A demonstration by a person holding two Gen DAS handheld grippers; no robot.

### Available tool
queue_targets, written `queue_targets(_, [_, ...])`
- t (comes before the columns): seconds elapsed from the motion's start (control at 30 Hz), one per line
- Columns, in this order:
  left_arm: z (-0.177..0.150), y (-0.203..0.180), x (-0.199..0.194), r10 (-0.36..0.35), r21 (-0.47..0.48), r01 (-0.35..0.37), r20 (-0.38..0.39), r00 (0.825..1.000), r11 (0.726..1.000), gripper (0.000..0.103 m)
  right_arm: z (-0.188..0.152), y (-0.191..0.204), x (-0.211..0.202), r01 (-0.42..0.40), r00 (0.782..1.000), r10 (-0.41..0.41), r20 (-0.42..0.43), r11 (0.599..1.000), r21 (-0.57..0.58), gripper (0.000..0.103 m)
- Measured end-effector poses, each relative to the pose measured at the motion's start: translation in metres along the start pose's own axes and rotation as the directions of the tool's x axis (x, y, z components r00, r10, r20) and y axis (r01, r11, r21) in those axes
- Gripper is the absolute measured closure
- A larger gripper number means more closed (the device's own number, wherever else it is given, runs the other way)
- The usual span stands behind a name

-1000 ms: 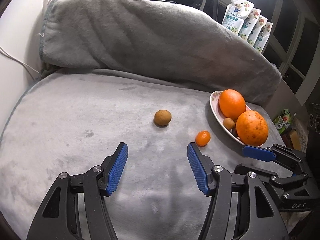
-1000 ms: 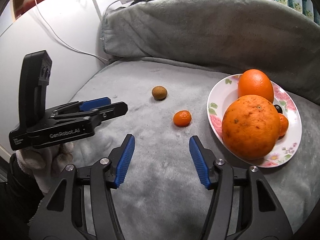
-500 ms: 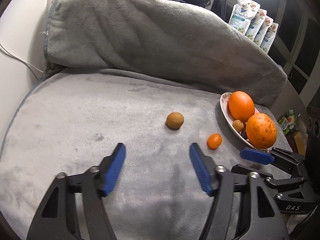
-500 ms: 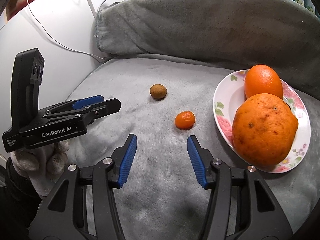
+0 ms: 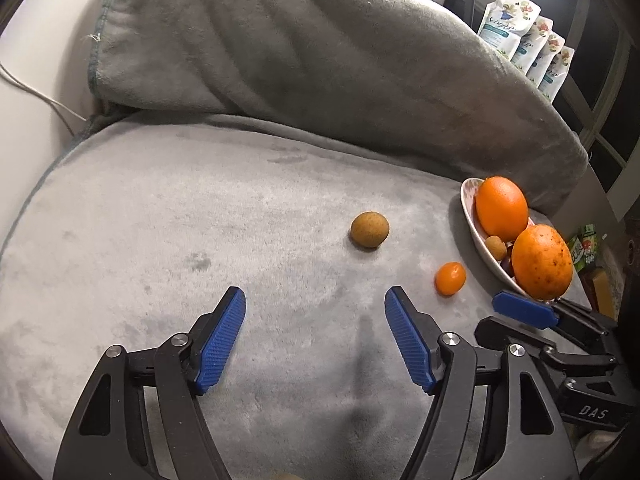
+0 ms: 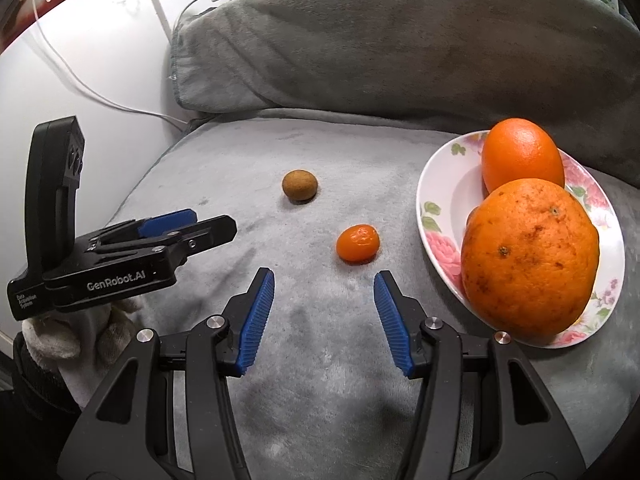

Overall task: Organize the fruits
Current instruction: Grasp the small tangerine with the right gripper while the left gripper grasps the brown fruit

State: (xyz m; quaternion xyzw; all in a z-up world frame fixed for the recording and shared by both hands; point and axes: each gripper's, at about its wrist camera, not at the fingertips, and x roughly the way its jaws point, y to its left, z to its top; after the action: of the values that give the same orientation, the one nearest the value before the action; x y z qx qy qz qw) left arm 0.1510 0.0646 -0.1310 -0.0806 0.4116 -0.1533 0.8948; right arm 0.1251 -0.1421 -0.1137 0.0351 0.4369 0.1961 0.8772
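Your left gripper [image 5: 314, 340] hangs low over the grey plush blanket [image 5: 180, 220], jaws spread wide with nothing between the blue pads. Your right gripper [image 6: 324, 316] is likewise released and empty.

Loose fruit on the blanket: one brown round fruit [image 6: 300, 185], rough-skinned, possibly a longan or small kiwi, you cannot tell which; and one small mandarin [image 6: 357, 243] nearer the right gripper, just ahead of its open jaws and slightly right of centre. The two lie apart from each other, and the mandarin sits near the floral plate [image 6: 440, 216] without touching it.

On the plate: a smooth orange [image 6: 522, 154] at the back and a larger speckled orange [image 6: 530, 254] in front, touching. The left wrist view also shows a small brown fruit [image 5: 495, 247] tucked between them.

Beyond the blanket, a row of refill pouches [image 5: 520, 40] stands in the background.
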Motion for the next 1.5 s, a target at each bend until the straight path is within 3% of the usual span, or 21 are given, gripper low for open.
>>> queue_targets(0.1, [0.003,-0.001,0.001,-0.011,0.002,0.011,0.012,1.000,1.000,0.031,0.002,-0.002,0.003,0.007,1.000,-0.007,-0.003,1.000,0.022,0.056])
queue_targets(0.3, [0.012,-0.005,0.009,-0.054,0.022,0.054,0.002,0.999,0.998,0.033,0.006,-0.002,0.010,0.042,0.999,-0.041,-0.008,0.999,0.032,0.057])
queue_targets(0.57, [0.026,-0.013,0.027,-0.098,0.044,0.099,-0.040,0.994,0.994,0.046,0.010,0.003,0.024,0.085,0.996,-0.084,-0.022,0.996,0.038,0.060])
queue_targets(0.9, [0.036,-0.021,0.045,-0.109,0.088,0.115,-0.072,0.991,0.990,0.048,0.019,0.009,0.041,0.140,0.990,-0.140,-0.024,0.990,0.028,0.065])
queue_targets(1.5, [0.042,-0.026,0.069,-0.115,0.088,0.126,-0.116,0.987,0.988,0.066,0.029,0.018,0.062,0.215,0.976,-0.215,-0.025,0.977,-0.004,0.068])
